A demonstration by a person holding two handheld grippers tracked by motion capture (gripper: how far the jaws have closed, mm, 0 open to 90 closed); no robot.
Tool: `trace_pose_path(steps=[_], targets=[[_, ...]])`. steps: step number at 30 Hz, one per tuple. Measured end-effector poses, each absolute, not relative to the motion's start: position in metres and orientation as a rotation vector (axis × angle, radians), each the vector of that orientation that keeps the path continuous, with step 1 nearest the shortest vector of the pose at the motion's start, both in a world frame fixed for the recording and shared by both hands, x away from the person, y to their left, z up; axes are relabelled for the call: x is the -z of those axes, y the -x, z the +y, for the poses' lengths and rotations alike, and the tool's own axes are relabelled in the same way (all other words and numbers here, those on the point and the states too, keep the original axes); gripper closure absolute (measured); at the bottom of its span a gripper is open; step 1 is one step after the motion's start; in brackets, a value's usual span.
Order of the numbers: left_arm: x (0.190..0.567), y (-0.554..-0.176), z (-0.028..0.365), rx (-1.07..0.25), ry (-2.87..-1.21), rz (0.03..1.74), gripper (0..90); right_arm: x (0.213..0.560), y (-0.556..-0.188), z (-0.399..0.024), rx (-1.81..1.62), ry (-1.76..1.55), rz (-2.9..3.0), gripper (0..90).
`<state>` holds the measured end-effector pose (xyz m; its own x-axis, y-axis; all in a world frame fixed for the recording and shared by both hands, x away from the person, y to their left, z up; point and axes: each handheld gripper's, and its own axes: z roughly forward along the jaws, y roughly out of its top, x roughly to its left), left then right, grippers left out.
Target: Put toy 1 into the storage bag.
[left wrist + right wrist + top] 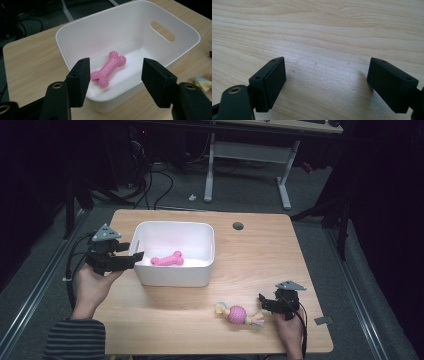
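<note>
A pink spiky bone toy (167,259) (108,69) lies on the floor of a white plastic bin (172,276) (82,32) at the table's left middle. My left gripper (131,255) (115,80) hovers open at the bin's left rim, jaws wide with nothing between them. A rope toy with a pink ball (238,314) and pastel tufts lies near the front edge; one tuft shows in the left gripper view (203,83). My right gripper (265,302) (325,85) stands open just right of the rope toy, low over bare wood.
The light wooden table (250,255) has a round cable hole (238,226) at the back right. Beyond it stand a white desk frame (247,157) and cables on grey carpet. A person's hands and a striped sleeve (75,337) enter from the bottom.
</note>
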<state>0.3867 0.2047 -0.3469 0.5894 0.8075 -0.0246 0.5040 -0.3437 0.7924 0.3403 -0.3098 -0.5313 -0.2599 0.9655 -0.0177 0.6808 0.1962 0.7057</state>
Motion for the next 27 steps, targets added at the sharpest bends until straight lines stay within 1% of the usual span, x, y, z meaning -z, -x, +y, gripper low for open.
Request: trace_pose_path(steps=[10,17,27], targets=[[0.353,-0.367,0.221,-0.494,-1.962,1.069,40.2,0.531,-0.340,-0.310,-0.817,-1.533,2.014,15.4],[0.365,-0.351,0.230,-0.484,-1.923,1.090,40.1,0.531,-0.340,-0.310,-0.817,-1.533,2.013,15.4],[0.380,-0.338,0.236,-0.476,-1.913,1.114,39.7,0.531,-0.340,-0.310,-0.816,-1.534,2.013,15.4]])
